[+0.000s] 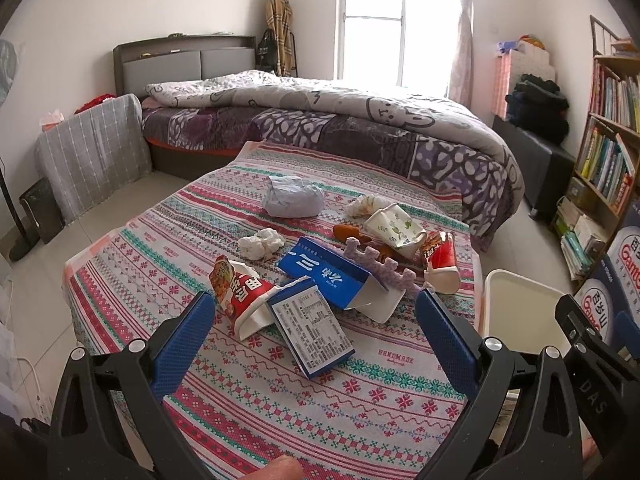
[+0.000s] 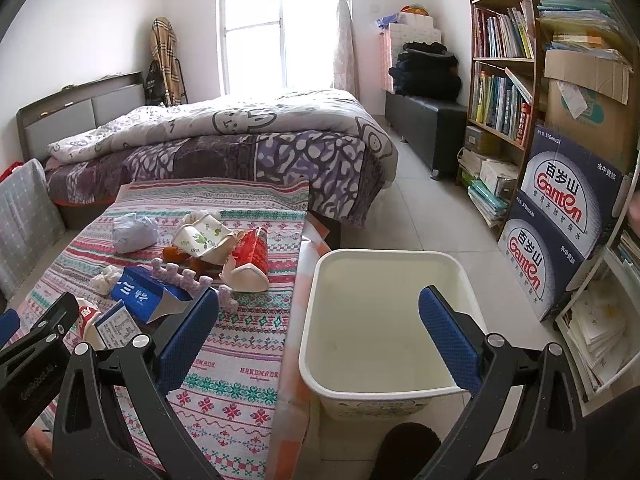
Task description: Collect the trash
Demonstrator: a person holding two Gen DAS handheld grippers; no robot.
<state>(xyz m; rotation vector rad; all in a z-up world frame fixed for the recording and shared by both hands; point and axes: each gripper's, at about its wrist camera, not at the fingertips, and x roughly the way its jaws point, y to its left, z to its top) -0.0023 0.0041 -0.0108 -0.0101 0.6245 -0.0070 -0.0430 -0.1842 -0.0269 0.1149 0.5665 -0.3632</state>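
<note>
White bin [image 2: 390,320] on floor beside table [image 2: 240,368], nothing visible inside. Trash on the patterned cloth: blue carton [image 1: 320,300], red cup [image 1: 240,292], tissue wad [image 1: 262,242], floral cup [image 1: 394,230]. Left gripper [image 1: 316,312] spread wide, carton just ahead between its fingers. Right gripper [image 2: 320,312] spread, above bin rim, holding nothing.

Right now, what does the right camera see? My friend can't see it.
An open right gripper hovers over a white bin with nothing visible inside. The bin stands on the floor beside a table with a patterned cloth, littered with crushed cups, tissues and a blue carton.
</note>
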